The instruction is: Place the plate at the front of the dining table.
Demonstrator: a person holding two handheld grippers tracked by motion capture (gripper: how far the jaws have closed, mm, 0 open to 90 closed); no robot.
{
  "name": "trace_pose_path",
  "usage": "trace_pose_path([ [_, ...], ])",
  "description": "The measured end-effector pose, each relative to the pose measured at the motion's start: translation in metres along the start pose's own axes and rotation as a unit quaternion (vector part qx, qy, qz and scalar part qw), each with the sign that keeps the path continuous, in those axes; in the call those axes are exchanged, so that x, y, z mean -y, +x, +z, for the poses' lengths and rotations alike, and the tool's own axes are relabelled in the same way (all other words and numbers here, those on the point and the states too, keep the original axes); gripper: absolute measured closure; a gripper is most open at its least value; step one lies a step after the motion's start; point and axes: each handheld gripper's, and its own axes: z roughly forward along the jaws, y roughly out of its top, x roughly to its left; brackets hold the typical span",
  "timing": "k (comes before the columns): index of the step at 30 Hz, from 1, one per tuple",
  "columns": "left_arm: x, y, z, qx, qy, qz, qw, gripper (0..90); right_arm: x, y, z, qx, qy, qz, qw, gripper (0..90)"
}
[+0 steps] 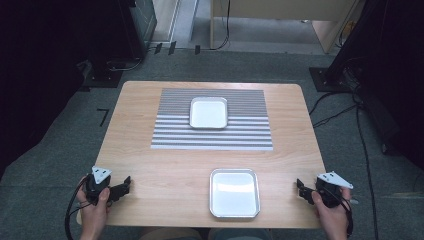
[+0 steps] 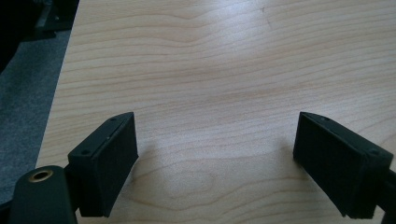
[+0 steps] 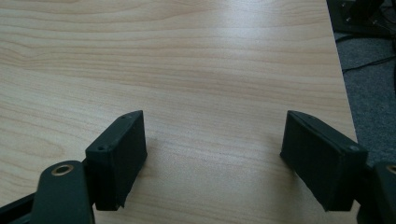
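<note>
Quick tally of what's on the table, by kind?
Trays: 2, near tray and far tray
Striped mat: 1
Total: 3

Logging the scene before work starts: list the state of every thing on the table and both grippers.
near tray: empty, flat on bare wood
far tray: empty, on the striped mat
striped mat: spread flat
left gripper: open, nothing between jaws
right gripper: open, nothing between jaws
</note>
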Motion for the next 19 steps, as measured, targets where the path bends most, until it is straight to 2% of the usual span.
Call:
trace_pose_path([
  [4, 0.0011, 0.0046, 0.0020, 0.023, 0.000, -0.014, 0.9996, 13.6, 0.0005, 0.0010, -0.0002, 0.000, 0.001, 0.001, 1.0000, 20.2],
  [19, 0.0002, 0.0057, 0.0032, 0.027, 0.001, -0.010, 0.9996, 12.3, 0.0004, 0.0011, 0.0002, -0.003, 0.002, -0.003, 1.0000, 18.6],
])
